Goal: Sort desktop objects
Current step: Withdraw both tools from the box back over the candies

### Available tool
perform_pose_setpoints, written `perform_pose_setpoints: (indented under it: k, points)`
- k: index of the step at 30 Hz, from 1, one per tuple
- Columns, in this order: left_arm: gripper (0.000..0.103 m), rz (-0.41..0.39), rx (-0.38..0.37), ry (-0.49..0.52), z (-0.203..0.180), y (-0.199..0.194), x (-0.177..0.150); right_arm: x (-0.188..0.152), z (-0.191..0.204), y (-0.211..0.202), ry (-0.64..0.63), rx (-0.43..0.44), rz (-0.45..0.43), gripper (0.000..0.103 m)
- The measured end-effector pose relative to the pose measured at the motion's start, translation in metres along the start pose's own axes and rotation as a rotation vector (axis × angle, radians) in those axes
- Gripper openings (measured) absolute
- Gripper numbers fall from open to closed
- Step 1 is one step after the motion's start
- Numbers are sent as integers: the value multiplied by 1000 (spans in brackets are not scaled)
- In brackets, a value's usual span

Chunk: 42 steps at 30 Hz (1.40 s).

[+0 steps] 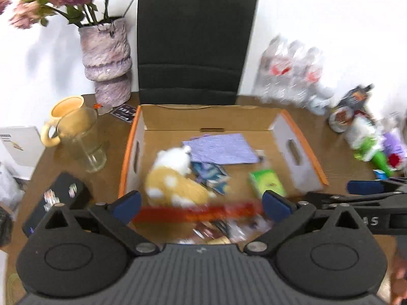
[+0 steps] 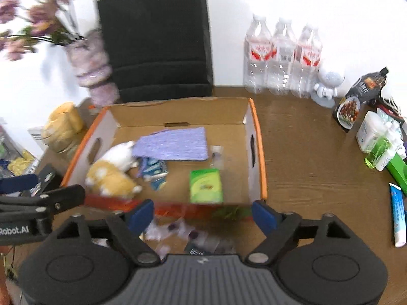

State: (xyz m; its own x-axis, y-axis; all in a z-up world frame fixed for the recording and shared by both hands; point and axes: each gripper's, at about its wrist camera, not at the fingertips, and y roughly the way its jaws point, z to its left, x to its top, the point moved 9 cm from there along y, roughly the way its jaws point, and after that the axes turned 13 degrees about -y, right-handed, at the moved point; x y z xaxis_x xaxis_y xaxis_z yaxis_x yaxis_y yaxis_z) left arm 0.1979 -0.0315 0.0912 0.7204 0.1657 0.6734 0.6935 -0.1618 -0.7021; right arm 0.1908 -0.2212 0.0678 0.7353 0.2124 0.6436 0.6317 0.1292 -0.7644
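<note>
A: What is seen at the cardboard box (image 1: 142, 117)?

B: An open cardboard box with orange-edged side walls is shown on a brown wooden desk (image 2: 305, 152). Inside it, a plush toy dog (image 1: 175, 178) in yellow and white is laid toward the box's left wall, a purple cloth (image 1: 221, 147) is spread near the back wall, and a green packet (image 1: 267, 183) is placed toward the right wall. Some blue printed cards (image 1: 212, 175) are partly covered by the cloth and the dog.

A: And the grippers?

B: The left gripper (image 1: 201, 204) is held over the box's near edge with its blue-padded fingers spread wide; nothing is clamped between them. The right gripper (image 2: 203, 214) is held the same way, jaws apart and empty. A blurred red strip (image 1: 198, 212) is seen across the near edge, just beyond both pairs of fingertips; what it is cannot be told.

A: What is kept outside the box?

B: Behind the box, a black chair back (image 2: 155, 38) is seen. To the box's left, a purple vase (image 1: 106, 58) of pink flowers, a yellow mug (image 1: 66, 119) and a clear glass (image 1: 84, 145) are set. To its right, three water bottles (image 2: 282, 58), a white robot figurine (image 2: 328, 86) and a blue-and-white tube (image 2: 398, 216) are gathered on the desk.
</note>
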Motion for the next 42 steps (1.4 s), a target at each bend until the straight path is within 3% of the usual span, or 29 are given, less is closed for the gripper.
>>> perform_pose_setpoints:
  k: [4,9,13,18,25,42]
  points:
    - [103,-79,9,26,11,-27,-51,-48,21,-26,-19,-10,-84,95]
    - [103,-109,34,-18,36,-34,-111,-110,41,-37,-15,-31,-151,98]
    - [103,-139,63,-18,52,-33,-147,-153,47,-28,0,-79,-171,98]
    - [103,-162,80,-38,68,-31,-177,-190,54,-15,13,-59,-169,98]
    - [103,-156,36,-6,61,-18,-191,-203,65,-5,-30,-45,-173,98]
    - [103,-104,74,26,59,1,-200,-205,69,3,-67,-92,-159,103]
